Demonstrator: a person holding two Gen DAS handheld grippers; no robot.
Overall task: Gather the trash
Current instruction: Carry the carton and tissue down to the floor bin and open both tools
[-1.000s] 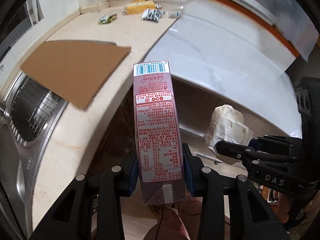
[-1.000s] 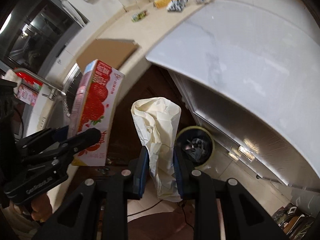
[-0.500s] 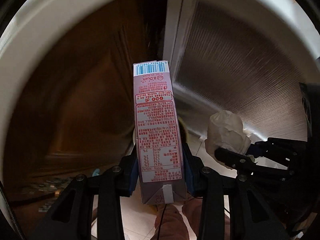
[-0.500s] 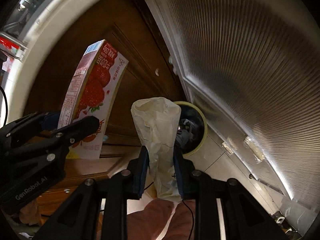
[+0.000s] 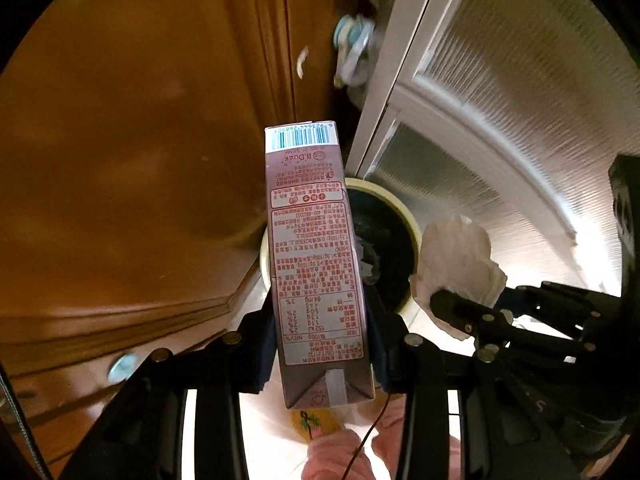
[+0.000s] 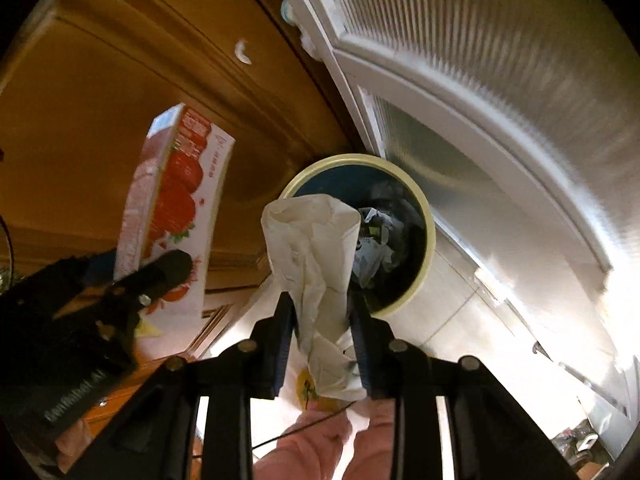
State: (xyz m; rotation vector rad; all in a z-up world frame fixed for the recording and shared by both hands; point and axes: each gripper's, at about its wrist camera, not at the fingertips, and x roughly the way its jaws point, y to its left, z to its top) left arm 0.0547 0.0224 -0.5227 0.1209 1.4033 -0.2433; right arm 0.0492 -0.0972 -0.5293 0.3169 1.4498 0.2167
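Left wrist view: milk carton (image 5: 318,264) clamped between my left gripper (image 5: 322,344) pads, jaws closed to the carton's width, both blue pads pressed on its side panels. Carton stands along the fingers, barcode end far, folded gable end near me. Nutrition-label face toward the camera. Behind it, partly hidden by it, the trash bin (image 5: 414,236), round, pale yellow rim, dark inside, some crumpled scraps in it. Carton is held above the bin's left part, not in it.

Right of the carton, crumpled white paper (image 5: 460,264) sits in my right gripper (image 5: 456,312), seen from the side, beside the bin's right rim.

Right wrist view: right gripper (image 6: 322,316) jaws narrowly apart and pinched on the crumpled white paper (image 6: 316,256), which sticks up past the fingertips and overlaps the trash bin (image 6: 428,240) opening. Bin holds grey-white scraps. Milk carton (image 6: 176,208) at left, strawberry-print face showing, tilted, held by left gripper (image 6: 160,276), left of the bin.

Around: brown wooden cabinet door (image 6: 120,80) behind the carton, ribbed frosted-glass door (image 6: 500,80) with white frame on the right, bin in the corner between them. Light tiled floor (image 6: 460,320) under the bin.
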